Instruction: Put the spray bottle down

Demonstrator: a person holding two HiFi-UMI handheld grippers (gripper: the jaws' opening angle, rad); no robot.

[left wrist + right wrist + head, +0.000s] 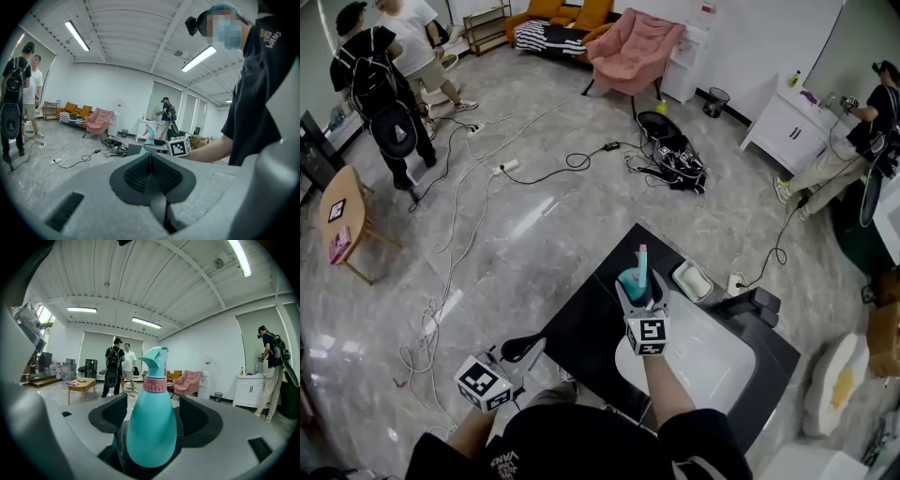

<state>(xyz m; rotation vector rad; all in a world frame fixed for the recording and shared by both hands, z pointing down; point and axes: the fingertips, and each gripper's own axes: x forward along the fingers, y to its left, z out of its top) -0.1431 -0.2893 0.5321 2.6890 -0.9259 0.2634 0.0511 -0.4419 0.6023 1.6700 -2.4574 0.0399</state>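
1. Two grippers show in the head view. The right gripper [639, 286] reaches out over the dark counter [586, 328], just beside the white basin [712, 361]. The teal spray bottle [631, 278] stands upright between its jaws, pink nozzle up. The bottle's base is hidden behind the gripper, so contact with the counter cannot be told from this view. The left gripper [532, 347] sits low at the counter's near left edge, well apart from the bottle.
2. Left gripper view: the left gripper [150, 157] has its jaws pressed together with nothing between them. Beyond them, the spray bottle [149, 136] shows small and upright, next to the right gripper's marker cube [179, 146].
3. Right gripper view: the right gripper [152, 420] has its jaws spread wide. The spray bottle [152, 432] stands upright in the middle, with a gap showing between its body and each dark pad [199, 416], so neither pad presses on it. Its pink collar [155, 384] rises above the jaws.
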